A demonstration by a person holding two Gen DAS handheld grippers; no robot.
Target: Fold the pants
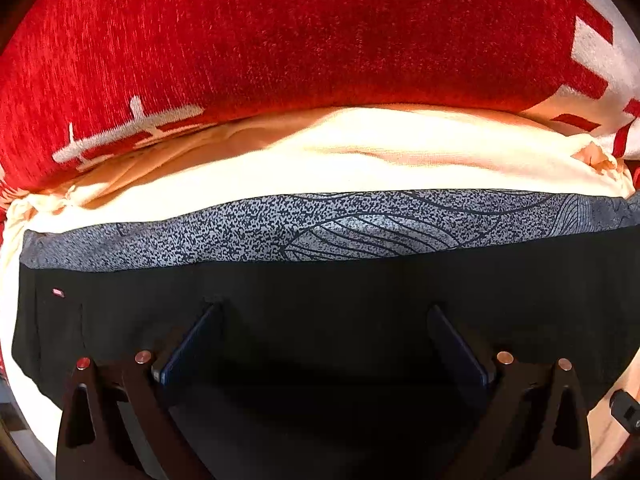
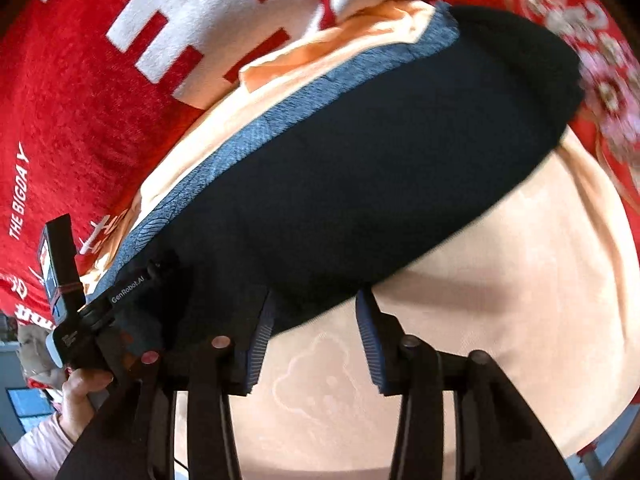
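The pants (image 1: 320, 304) are black, with a speckled grey band (image 1: 320, 226) printed with dark curving lines running along their far edge. They lie flat and spread wide on a cream-peach cloth. A small red tag (image 1: 58, 292) shows near their left end.

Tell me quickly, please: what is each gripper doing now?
Left gripper: open, over the black pants, holding nothing.
Right gripper: open, at the pants' edge, holding nothing.

Bare peach cloth (image 2: 500, 280) open beside black pants (image 2: 360, 160); red blanket (image 1: 280, 32) bunched beyond them
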